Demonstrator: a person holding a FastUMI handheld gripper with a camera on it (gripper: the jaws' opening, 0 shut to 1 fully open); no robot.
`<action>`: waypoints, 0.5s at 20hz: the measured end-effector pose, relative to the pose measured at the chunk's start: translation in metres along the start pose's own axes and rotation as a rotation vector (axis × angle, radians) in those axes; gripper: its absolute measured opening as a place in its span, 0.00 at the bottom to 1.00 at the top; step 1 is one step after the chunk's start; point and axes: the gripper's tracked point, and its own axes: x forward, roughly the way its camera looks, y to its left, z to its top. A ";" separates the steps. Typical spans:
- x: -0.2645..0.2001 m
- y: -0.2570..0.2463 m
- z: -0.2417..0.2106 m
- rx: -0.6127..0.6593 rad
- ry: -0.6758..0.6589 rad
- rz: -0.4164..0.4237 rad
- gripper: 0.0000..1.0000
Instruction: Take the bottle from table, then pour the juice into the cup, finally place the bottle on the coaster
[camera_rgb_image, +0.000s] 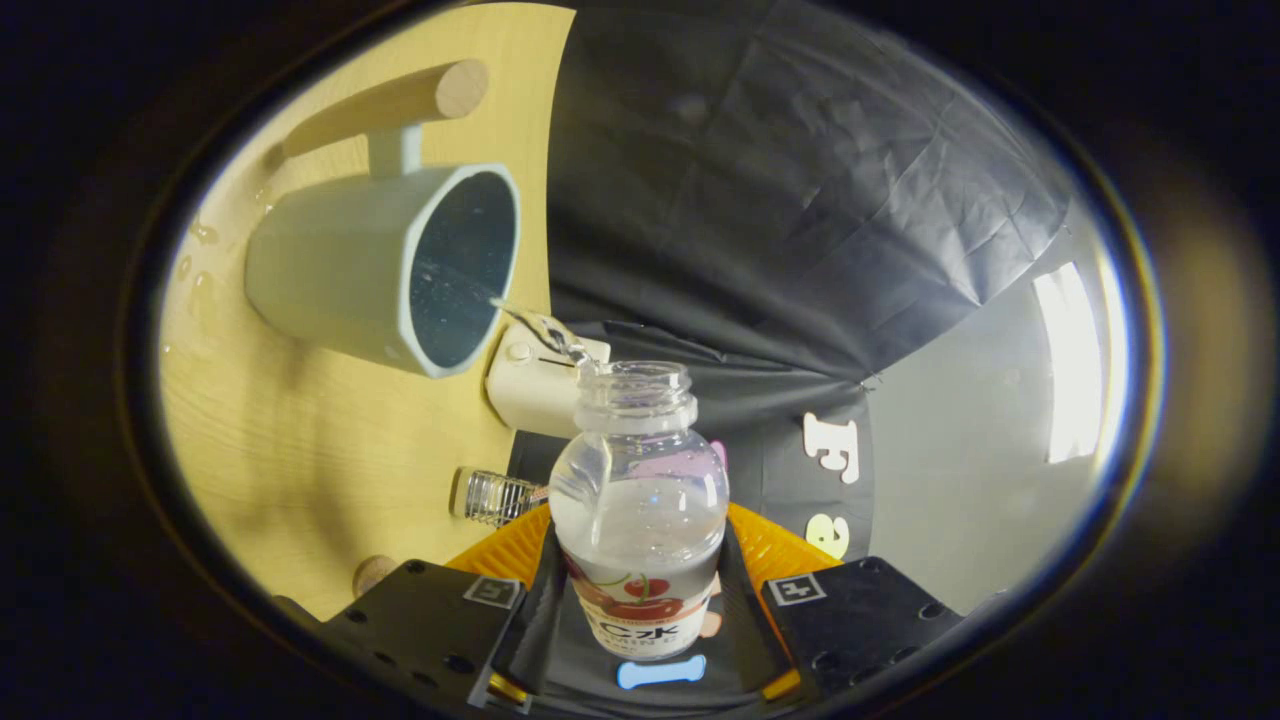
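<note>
While the gripper (640, 580) is rolled well over to one side, so that the wooden table (300, 450) stands like a wall beside it, its 2 fingers (510, 550) are pinched against opposite flanks of the bottle (640, 500). This clear plastic bottle sits between them, uncapped, neck pointing ahead, with a fruit-printed label at its lower body. Clear juice fills part of the bottle and lies slanted toward the shoulder nearest the table.

From the bottle's open mouth a thin stream of juice (535, 328) runs across to the cup (385, 265). Stream observed entering the cup's dark opening at the rim nearest the bottle. The cup is pale with a many-sided wall, and it stands on the table with its mouth facing the bottle. A pale stem on the cup's far side carries a round wooden handle (395, 100).

Several droplets (200, 270) lie on the table near the cup's base. Beyond the bottle neck, at the table edge, sits a cream-coloured block (535, 385); its function cannot be told. A small ribbed clear object (490, 495) lies just beside the finger nearest the table.
</note>
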 end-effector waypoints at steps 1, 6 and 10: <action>0.000 0.000 0.000 -0.003 0.000 -0.001 0.74; 0.001 -0.002 -0.001 -0.016 -0.004 -0.008 0.74; 0.001 -0.004 -0.001 -0.038 -0.011 -0.018 0.74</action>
